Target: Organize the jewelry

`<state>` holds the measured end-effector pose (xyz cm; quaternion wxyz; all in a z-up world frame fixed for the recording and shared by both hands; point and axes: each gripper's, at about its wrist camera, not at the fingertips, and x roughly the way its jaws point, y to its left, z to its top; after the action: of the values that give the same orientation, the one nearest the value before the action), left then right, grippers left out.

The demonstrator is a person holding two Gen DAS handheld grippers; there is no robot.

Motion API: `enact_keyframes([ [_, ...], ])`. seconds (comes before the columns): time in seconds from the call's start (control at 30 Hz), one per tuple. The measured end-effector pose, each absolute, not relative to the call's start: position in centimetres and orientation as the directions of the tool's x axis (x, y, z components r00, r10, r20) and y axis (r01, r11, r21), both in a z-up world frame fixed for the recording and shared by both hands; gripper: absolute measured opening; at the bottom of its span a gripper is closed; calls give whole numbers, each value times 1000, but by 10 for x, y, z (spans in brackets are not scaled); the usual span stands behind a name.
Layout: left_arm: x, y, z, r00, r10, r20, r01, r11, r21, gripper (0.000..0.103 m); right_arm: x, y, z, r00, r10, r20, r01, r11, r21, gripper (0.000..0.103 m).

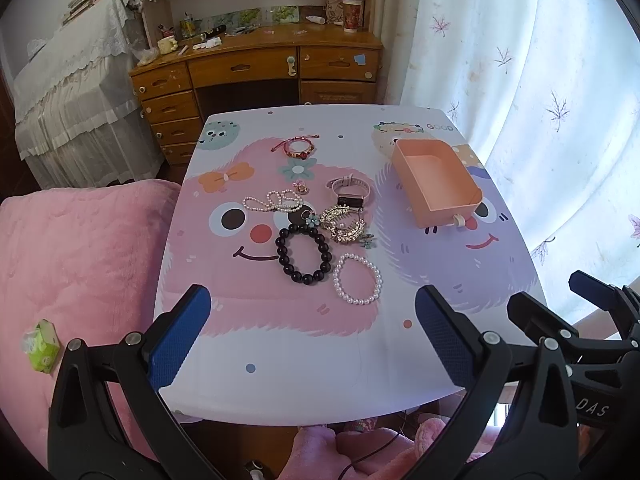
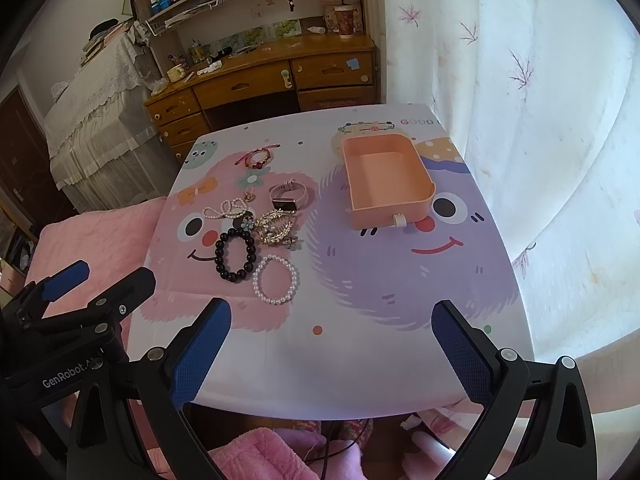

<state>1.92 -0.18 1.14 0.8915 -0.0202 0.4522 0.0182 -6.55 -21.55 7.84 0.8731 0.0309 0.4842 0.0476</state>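
Item: jewelry, loose, on my cartoon-print table (image 1: 280, 380).
Hard to make out: the gold tangle (image 1: 345, 225) left of the peach tray (image 1: 436, 184); its pieces overlap and I cannot separate them. A small trinket (image 1: 301, 187) left of the tray is too small to name.
Legible, all left of the tray: black bead bracelet (image 1: 304, 254); white pearl bracelet (image 1: 357, 279) just beside it; pearl strand (image 1: 272, 201); pink-strapped watch (image 1: 349, 192); red cord bracelet (image 1: 298, 147).
Tray: open-topped, nothing inside.
My left gripper (image 1: 312, 340): jaws wide, holding nothing, above the near table edge.
My right gripper (image 2: 331, 354): jaws wide, holding nothing.
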Motion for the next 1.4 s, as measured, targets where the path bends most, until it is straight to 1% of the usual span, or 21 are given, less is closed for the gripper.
enact_keyframes([
  [0.77,19,24,-6,551,-22,-834,-51,997,-60,102,-69,-185,69,503,117,-856,-68,993,96,102],
  [1.0,27,40,-22,502,-39,-864,-49,996,-74,102,-72,-158,57,504,113,-856,-93,993,76,102],
  [1.07,30,49,-32,468,-65,-881,-51,994,-100,102,-76,-148,53,517,116,-848,-108,992,69,101],
  [1.23,31,74,-57,398,-116,-910,-116,978,-175,102,-87,-127,39,557,74,-827,-151,988,-13,101],
  [1.33,32,95,-79,358,-137,-924,-200,955,-219,102,-99,-113,25,559,72,-826,-233,970,-73,101],
  [1.4,33,106,-93,334,-122,-935,-248,945,-212,99,-104,-103,15,554,67,-830,-280,954,-110,101],
])
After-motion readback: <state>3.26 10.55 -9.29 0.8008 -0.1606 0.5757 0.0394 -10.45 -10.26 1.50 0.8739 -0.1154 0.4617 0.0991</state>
